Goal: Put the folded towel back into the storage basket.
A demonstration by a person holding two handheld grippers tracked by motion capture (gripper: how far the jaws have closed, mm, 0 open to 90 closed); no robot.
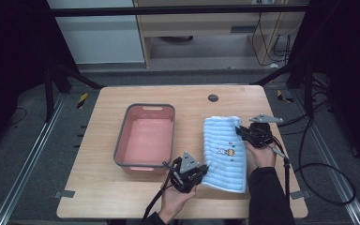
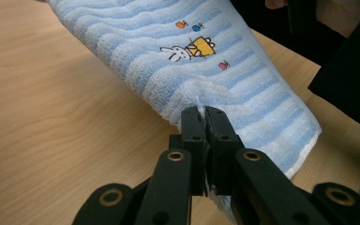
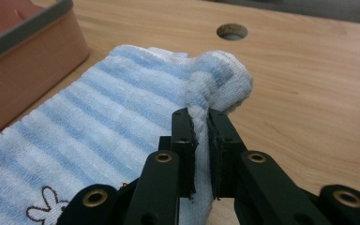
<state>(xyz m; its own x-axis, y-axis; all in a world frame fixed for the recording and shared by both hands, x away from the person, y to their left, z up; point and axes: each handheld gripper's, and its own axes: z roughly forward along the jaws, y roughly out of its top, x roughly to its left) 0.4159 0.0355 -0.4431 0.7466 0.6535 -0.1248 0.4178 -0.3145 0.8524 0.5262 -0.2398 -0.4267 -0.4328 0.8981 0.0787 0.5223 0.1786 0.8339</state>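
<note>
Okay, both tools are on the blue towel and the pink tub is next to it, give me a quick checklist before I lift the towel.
1. Left tool clamped on the towel edge: ok, jaws shut on a pinch of cloth.
2. Right tool clamped on the far corner: ok, cloth bunched between its jaws.
3. Rest of the towel lying free on the table: ok.
4. Tub empty: ok.
5. Cables clear of the towel: ok, both trail toward the person.
6. Both layers caught by each tool: cannot tell.
</note>
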